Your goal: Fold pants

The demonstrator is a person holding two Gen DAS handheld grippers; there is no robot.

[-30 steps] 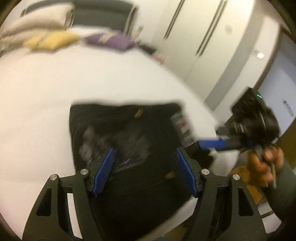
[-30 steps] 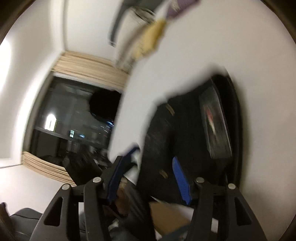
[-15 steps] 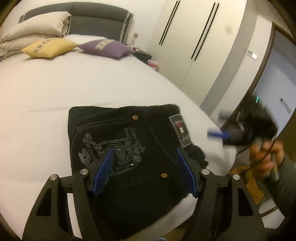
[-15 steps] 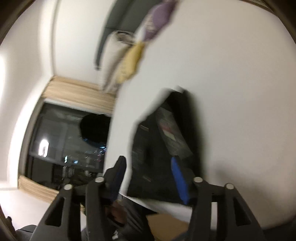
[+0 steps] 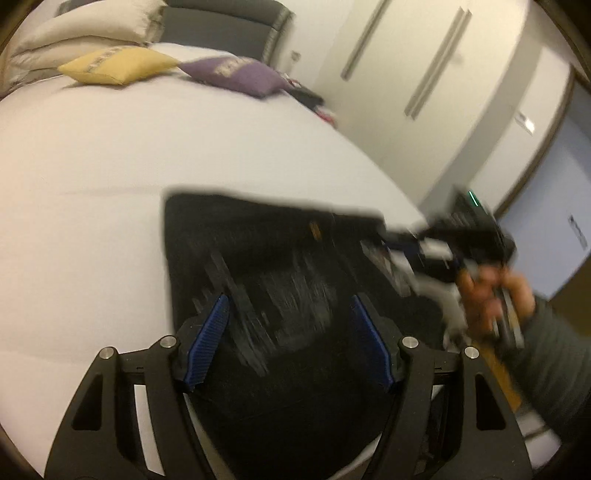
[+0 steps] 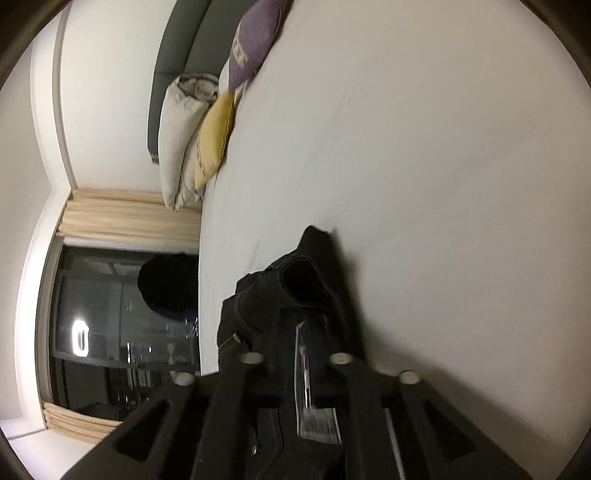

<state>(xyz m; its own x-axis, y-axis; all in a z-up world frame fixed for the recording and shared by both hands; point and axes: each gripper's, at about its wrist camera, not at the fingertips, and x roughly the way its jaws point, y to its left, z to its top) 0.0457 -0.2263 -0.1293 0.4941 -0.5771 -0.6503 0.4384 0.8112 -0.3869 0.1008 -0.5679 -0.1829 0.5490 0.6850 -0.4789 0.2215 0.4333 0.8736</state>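
Observation:
Black pants [image 5: 280, 243] lie folded into a rough square on the white bed [image 5: 92, 177]. My left gripper [image 5: 290, 325] hovers over their near half, open, with only cloth below the blue pads. My right gripper [image 5: 400, 245], held by a hand [image 5: 491, 295], is at the pants' right edge. In the right wrist view its jaws are closing on a bunched edge of the pants [image 6: 314, 273], with the cloth and a clear label [image 6: 306, 369] between the fingers [image 6: 251, 369]. The pads themselves are hidden in the fabric.
A yellow cushion [image 5: 114, 66], a purple cushion [image 5: 236, 74] and white pillows [image 5: 85, 29] lie at the headboard. White wardrobe doors [image 5: 406, 74] stand to the right, past the bed's edge. A dark window [image 6: 110, 325] shows beyond the other side.
My right gripper came in from beyond the bed's edge to the pants' right side, rolled, and narrowed its jaws around the fabric. My left gripper shifted a little over the pants, still open.

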